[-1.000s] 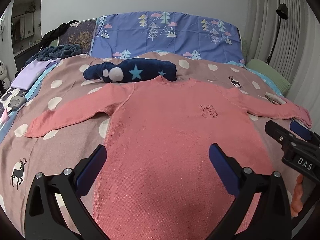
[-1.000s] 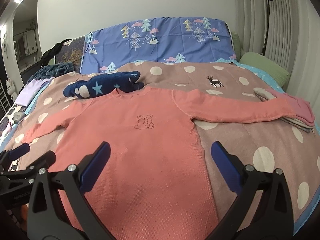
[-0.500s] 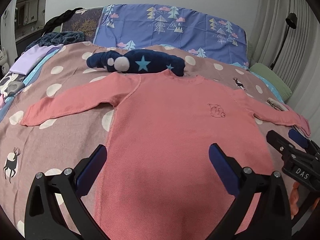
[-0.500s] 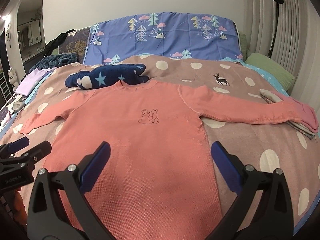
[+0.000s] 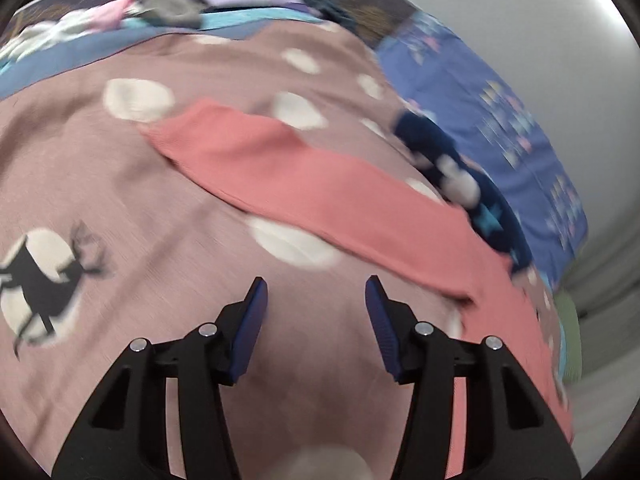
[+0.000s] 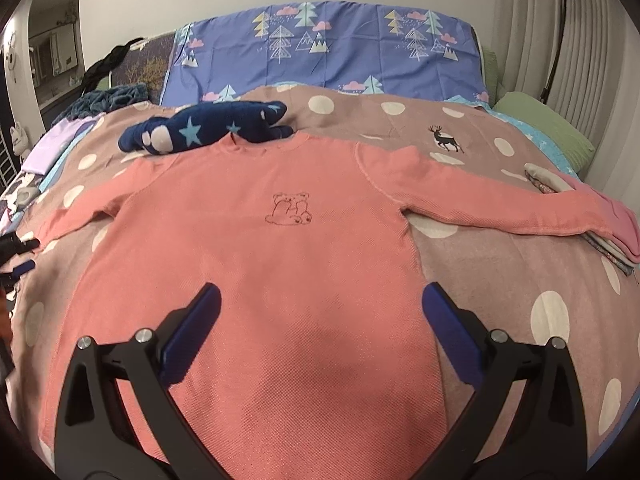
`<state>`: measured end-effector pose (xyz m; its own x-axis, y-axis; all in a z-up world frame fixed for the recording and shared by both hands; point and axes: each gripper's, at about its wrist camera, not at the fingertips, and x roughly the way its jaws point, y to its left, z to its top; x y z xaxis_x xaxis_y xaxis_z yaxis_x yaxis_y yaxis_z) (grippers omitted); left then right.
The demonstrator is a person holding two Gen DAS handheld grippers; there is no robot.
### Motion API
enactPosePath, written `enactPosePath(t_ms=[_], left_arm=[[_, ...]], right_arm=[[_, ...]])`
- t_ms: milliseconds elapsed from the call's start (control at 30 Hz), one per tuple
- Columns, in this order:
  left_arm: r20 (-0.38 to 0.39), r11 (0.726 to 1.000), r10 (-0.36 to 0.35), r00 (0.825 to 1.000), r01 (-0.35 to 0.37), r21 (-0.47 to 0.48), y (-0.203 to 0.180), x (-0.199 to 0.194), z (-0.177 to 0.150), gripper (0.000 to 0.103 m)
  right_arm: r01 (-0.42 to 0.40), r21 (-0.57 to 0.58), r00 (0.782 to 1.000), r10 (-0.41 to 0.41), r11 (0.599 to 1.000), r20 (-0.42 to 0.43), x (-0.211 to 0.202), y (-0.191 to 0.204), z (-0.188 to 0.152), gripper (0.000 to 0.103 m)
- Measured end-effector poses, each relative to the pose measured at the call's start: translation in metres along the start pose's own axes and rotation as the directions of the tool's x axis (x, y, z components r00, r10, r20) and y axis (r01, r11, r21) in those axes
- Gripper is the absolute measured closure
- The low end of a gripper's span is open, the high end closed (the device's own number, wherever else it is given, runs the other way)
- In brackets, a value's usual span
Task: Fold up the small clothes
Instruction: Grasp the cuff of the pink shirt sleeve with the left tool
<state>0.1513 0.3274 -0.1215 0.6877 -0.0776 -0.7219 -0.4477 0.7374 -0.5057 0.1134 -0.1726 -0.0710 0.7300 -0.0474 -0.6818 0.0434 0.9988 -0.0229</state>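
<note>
A pink long-sleeved shirt [image 6: 280, 264] with a small bear print lies flat and face up on the bed, both sleeves spread out. My right gripper [image 6: 320, 300] is open and empty over the shirt's lower body. My left gripper [image 5: 316, 292] is open and empty, with its jaws partly closed in, over the bedspread just short of the shirt's left sleeve [image 5: 288, 172]. The left gripper also shows at the left edge of the right wrist view [image 6: 18, 256]. The left wrist view is blurred and tilted.
A navy star-print soft toy [image 6: 208, 128] lies at the shirt's collar. A stack of folded clothes [image 6: 600, 216] sits under the right cuff. A blue tree-print pillow [image 6: 328, 48], a green pillow [image 6: 544, 128] and a lilac garment [image 6: 52, 144] border the dotted bedspread [image 6: 520, 264].
My left gripper has swung left off the shirt's body toward the left sleeve, tilting, and its jaws have narrowed. My right gripper has barely moved.
</note>
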Motion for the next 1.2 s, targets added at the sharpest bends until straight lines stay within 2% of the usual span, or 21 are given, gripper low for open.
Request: enactPosePath(t_ms=[167,233,333,400,433,467,500,533,600,667,767,833,900,933,1000,1100,1200], left_arm=[[-0.014,0.990,0.070,0.997,-0.071,-0.121,0.033,0.030,0.038,0.051],[-0.002,0.985,0.060,0.998,-0.059,-0.163,0.041,0.037,0.048,0.050],[0.022,0.977,0.041,0.999,-0.035,-0.212,0.046,0.044,0.061,0.043],[0.039,0.976,0.075,0.996,-0.065,-0.208,0.048,0.051,0.071,0.044],[0.046,0.976,0.090,0.995,-0.079,-0.204,0.050,0.052,0.074,0.049],[0.045,0.974,0.126,0.991,-0.115,-0.197,0.051,0.054,0.078,0.065],[0.037,0.973,0.142,0.989,-0.133,-0.191,0.050,0.055,0.081,0.090],[0.024,0.974,0.140,0.990,-0.133,-0.185,0.050,0.053,0.082,0.101],[0.053,0.983,0.119,0.991,-0.111,-0.144,0.032,0.042,0.084,0.102],[0.108,0.995,0.097,0.989,-0.094,-0.038,-0.003,0.023,0.085,0.102],[0.131,0.995,-0.011,0.991,-0.002,0.097,-0.065,-0.001,0.081,0.102],[0.129,0.975,-0.108,0.986,0.080,0.206,-0.119,-0.017,0.069,0.102],[0.099,0.934,-0.197,0.975,0.156,0.322,-0.176,-0.028,0.048,0.102],[0.079,0.911,-0.229,0.970,0.185,0.370,-0.200,-0.029,0.037,0.101],[0.011,0.847,-0.288,0.958,0.249,0.470,-0.252,-0.027,0.001,0.101],[-0.127,0.763,-0.318,0.939,0.333,0.554,-0.306,-0.008,-0.059,0.101],[-0.264,0.711,-0.287,0.921,0.390,0.585,-0.333,0.024,-0.123,0.099]], right_arm=[[0.005,-0.025,1.000,-0.006,1.000,-0.022,0.012,0.007,0.002,0.002],[0.010,-0.029,1.000,-0.011,1.000,-0.028,0.016,0.008,0.003,0.002],[0.014,-0.022,0.999,-0.014,1.000,-0.036,0.023,0.008,0.005,0.002],[0.013,-0.019,0.999,-0.014,1.000,-0.045,0.027,0.006,0.006,0.002],[0.011,-0.017,0.999,-0.012,1.000,-0.050,0.030,0.006,0.006,0.002],[0.010,-0.017,0.999,-0.010,1.000,-0.053,0.032,0.006,0.006,0.002],[0.008,-0.018,0.998,-0.009,1.000,-0.056,0.033,0.006,0.006,0.002],[0.005,-0.020,0.998,-0.006,1.000,-0.057,0.035,0.006,0.006,0.002],[-0.001,-0.020,0.998,0.000,1.000,-0.055,0.036,0.002,0.006,0.002],[-0.005,-0.004,0.999,0.005,1.000,-0.048,0.037,-0.003,0.005,0.002],[-0.021,0.039,0.998,0.023,0.999,-0.050,0.042,-0.012,0.005,0.002],[-0.039,0.065,0.998,0.043,0.997,-0.056,0.044,-0.018,0.003,0.002],[-0.053,0.086,0.997,0.058,0.995,-0.055,0.044,-0.024,0.001,0.002],[-0.053,0.093,0.997,0.059,0.994,-0.053,0.044,-0.027,0.000,0.002],[-0.047,0.111,0.997,0.053,0.993,-0.052,0.043,-0.037,-0.003,0.002],[-0.037,0.143,0.998,0.045,0.989,-0.053,0.040,-0.051,-0.007,0.002],[-0.034,0.172,0.998,0.044,0.984,-0.053,0.037,-0.066,-0.011,0.002]])
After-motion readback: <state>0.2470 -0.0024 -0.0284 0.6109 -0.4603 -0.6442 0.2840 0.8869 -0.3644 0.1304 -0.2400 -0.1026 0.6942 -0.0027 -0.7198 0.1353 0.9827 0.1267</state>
